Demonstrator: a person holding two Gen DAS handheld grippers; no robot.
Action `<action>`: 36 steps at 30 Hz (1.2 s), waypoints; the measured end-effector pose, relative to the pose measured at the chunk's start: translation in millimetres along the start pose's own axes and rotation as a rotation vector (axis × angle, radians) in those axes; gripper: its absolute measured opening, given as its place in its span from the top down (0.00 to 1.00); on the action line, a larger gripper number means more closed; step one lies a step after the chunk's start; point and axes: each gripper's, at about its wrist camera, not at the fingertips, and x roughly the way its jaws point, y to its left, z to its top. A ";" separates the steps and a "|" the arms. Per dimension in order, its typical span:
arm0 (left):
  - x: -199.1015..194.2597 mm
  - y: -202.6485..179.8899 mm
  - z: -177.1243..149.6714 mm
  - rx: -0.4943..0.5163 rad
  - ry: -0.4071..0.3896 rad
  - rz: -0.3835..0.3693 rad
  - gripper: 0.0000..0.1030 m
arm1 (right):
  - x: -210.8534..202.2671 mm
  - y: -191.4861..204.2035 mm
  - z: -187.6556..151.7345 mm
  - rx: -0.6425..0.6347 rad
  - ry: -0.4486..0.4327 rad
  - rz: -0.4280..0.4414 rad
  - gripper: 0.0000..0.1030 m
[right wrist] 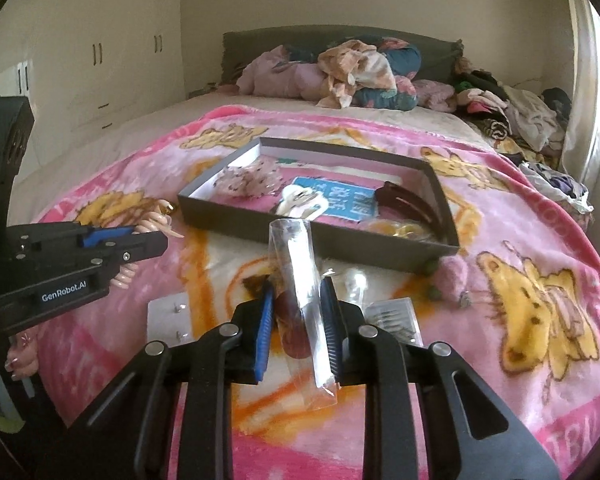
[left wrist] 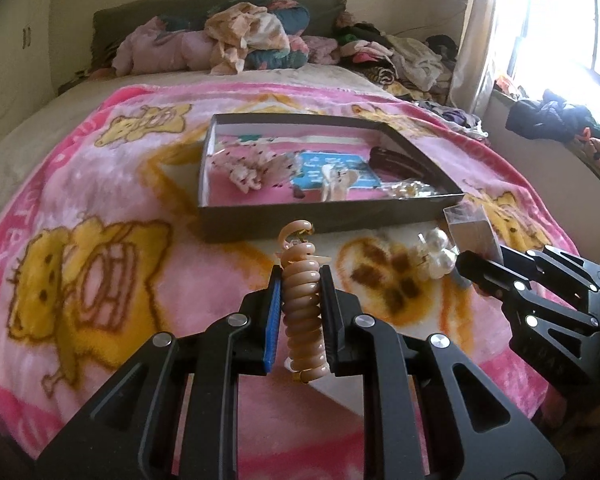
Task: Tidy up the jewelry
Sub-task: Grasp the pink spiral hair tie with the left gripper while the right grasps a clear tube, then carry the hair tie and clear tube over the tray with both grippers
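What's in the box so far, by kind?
In the box:
Fabric scrunchie: 1
Pale claw clip: 1
Blue card: 1
Dark brown hair clip: 1
Gold earring cluster: 1
Total: 5

I am looking into a home bedroom: a bed under a pink cartoon-print blanket, with crumpled bedding against a dark headboard at 12 o'clock, built-in cream wardrobes at 10 o'clock, and heaped clothes beside a bright curtained window at 2 o'clock.
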 end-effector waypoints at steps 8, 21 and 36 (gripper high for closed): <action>2.5 -14.8 12.8 0.021 -0.020 -0.013 0.89 | -6.1 -17.2 5.1 0.026 -0.019 -0.018 0.79; 17.7 -34.2 35.6 0.049 -0.038 -0.049 0.89 | -2.7 -39.8 13.8 0.059 -0.026 -0.052 0.79; 37.2 -34.5 58.0 0.034 -0.045 -0.068 0.89 | 10.9 -63.6 30.4 0.090 -0.029 -0.090 0.79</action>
